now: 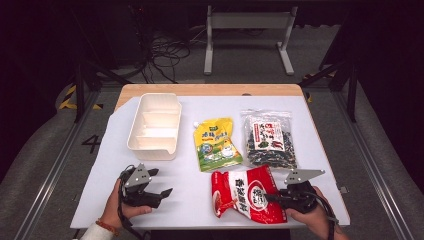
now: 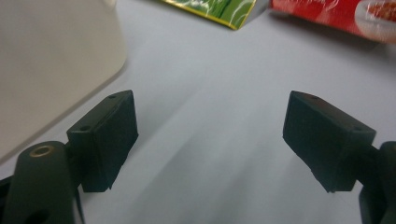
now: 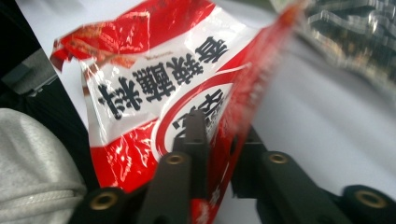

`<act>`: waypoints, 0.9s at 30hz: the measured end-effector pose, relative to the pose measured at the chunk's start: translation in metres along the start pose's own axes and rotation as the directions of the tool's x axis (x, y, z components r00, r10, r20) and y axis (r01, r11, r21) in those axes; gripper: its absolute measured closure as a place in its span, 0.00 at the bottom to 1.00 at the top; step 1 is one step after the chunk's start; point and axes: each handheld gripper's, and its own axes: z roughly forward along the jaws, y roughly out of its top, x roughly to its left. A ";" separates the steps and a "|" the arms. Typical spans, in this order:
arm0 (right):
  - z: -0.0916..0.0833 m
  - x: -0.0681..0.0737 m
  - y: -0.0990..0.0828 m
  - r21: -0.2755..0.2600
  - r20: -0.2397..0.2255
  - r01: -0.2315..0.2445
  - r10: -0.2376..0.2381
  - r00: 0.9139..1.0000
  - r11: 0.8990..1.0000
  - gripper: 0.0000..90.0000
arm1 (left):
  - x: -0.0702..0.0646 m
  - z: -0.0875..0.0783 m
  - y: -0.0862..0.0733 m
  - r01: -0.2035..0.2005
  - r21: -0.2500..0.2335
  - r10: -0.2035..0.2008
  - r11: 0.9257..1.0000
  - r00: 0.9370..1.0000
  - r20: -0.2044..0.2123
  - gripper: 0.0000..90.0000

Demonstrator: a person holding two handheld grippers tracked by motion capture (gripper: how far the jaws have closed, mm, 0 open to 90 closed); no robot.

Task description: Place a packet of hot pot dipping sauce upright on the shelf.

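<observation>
Red packet [image 1: 246, 194] lies near-right on the counter [image 1: 320, 165], its right edge pinched in the right claw [image 1: 274, 197]. Left claw [image 1: 161, 182] hangs wide and empty; the white tray [image 1: 154, 126] sits far-left of the packet, nearer that left claw.

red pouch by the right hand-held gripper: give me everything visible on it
The red pouch is a glossy, crinkled plastic bag, red with a white panel carrying bold black characters and a red ring around a white disc. It lies on the white table cover near the front edge, below the yellow pouch and the clear seaweed-like bag. The right hand-held gripper is shut on its right edge, one jaw on the printed face and one behind, and that edge looks tilted up in the right gripper view.
</observation>
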 end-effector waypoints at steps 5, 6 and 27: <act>0.007 -0.001 0.030 -0.023 0.010 0.120 -0.120 0.993 0.993 0.99 | -0.004 0.012 0.022 -0.028 -0.021 0.029 0.999 0.998 0.060 0.21; 0.009 0.000 0.037 -0.028 0.012 0.151 -0.150 0.989 0.988 1.00 | -0.005 0.014 0.026 -0.034 -0.023 0.036 0.999 0.997 0.074 0.21; 0.039 0.044 0.113 -0.121 0.106 0.426 -0.415 0.904 0.897 1.00 | -0.020 0.082 0.065 -0.032 0.019 0.025 0.999 0.953 0.302 0.35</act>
